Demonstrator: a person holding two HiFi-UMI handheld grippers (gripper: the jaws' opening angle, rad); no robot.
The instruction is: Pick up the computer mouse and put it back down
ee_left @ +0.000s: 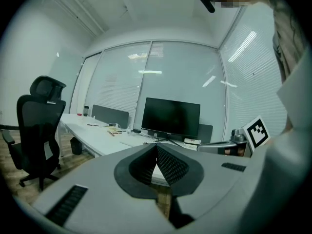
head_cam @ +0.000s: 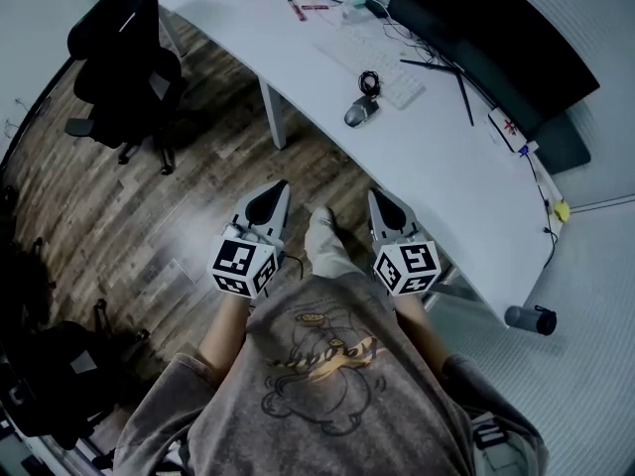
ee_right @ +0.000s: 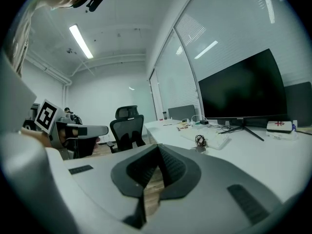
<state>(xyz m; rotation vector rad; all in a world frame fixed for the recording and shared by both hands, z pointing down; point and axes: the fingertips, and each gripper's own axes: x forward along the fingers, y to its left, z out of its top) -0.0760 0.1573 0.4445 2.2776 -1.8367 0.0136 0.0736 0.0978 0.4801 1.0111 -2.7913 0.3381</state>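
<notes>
A grey computer mouse [head_cam: 360, 113] lies on the white desk [head_cam: 446, 177], just in front of a white keyboard [head_cam: 382, 67] and a coiled black cable [head_cam: 369, 82]. Both grippers are held over the wooden floor, short of the desk edge and well apart from the mouse. My left gripper [head_cam: 279, 188] is shut with nothing in it, its pads meeting at the tip [ee_left: 156, 147]. My right gripper [head_cam: 377, 195] is also shut and empty [ee_right: 158, 147]. In the right gripper view the mouse [ee_right: 200, 149] is a small shape beyond the jaws, under the cable coil.
A black monitor [head_cam: 486, 38] stands behind the keyboard, with cables and small items on the desk. A black office chair [head_cam: 124, 62] stands on the wooden floor at the left. The person's shoe [head_cam: 322, 236] shows between the grippers. A dark bottle [head_cam: 531, 318] sits by the desk's near end.
</notes>
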